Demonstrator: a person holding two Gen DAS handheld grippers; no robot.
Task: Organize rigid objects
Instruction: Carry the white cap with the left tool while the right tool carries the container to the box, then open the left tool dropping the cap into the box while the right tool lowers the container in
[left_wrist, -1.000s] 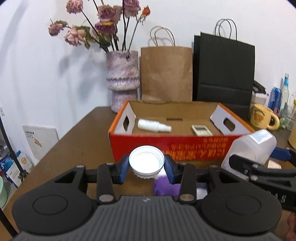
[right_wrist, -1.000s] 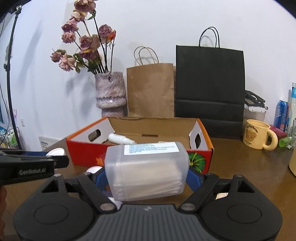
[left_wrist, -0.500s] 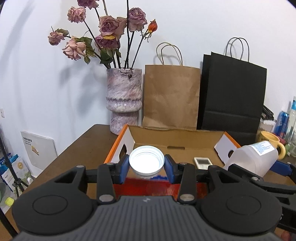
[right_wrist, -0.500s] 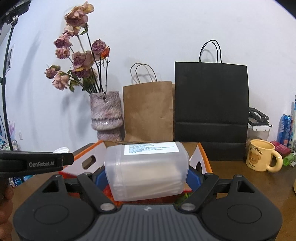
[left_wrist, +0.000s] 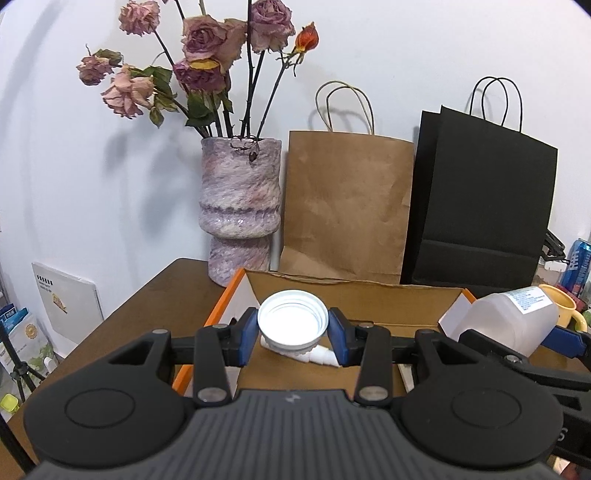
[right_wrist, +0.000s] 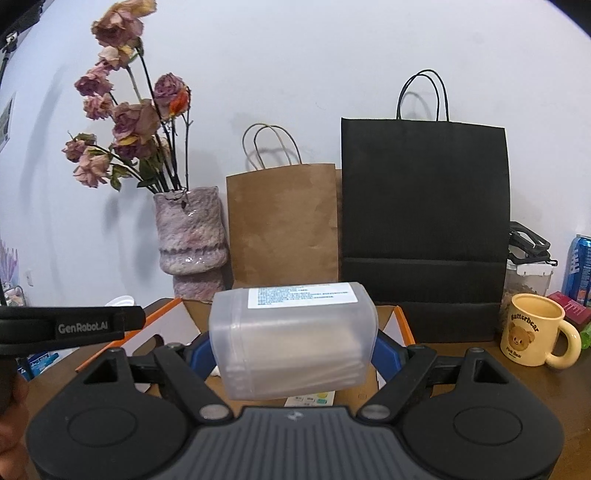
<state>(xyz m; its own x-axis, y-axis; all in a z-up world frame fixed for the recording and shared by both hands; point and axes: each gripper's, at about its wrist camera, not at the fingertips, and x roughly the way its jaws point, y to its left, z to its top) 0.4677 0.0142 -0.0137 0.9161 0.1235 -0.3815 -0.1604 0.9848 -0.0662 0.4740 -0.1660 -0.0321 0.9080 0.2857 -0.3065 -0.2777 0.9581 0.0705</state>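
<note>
Two wrist fisheyes, side by side, look low across the tabletop (left_wrist: 155, 291); both share the vase (left_wrist: 240, 206) and paper bags (right_wrist: 282, 221).

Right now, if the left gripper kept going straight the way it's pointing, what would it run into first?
Probably the cardboard box: the left gripper, shut on the white lid, points slightly downward over its open interior, so it would likely meet the box floor or the white spray bottle lying there. Depth is uncertain.

I am holding a round white cap (left_wrist: 292, 325), its hollow side facing me, at the center of my left view over the open cardboard box (left_wrist: 369, 299). A frosted plastic jug (right_wrist: 293, 338) with a white label is lying sideways, filling the center of my right view.
</note>
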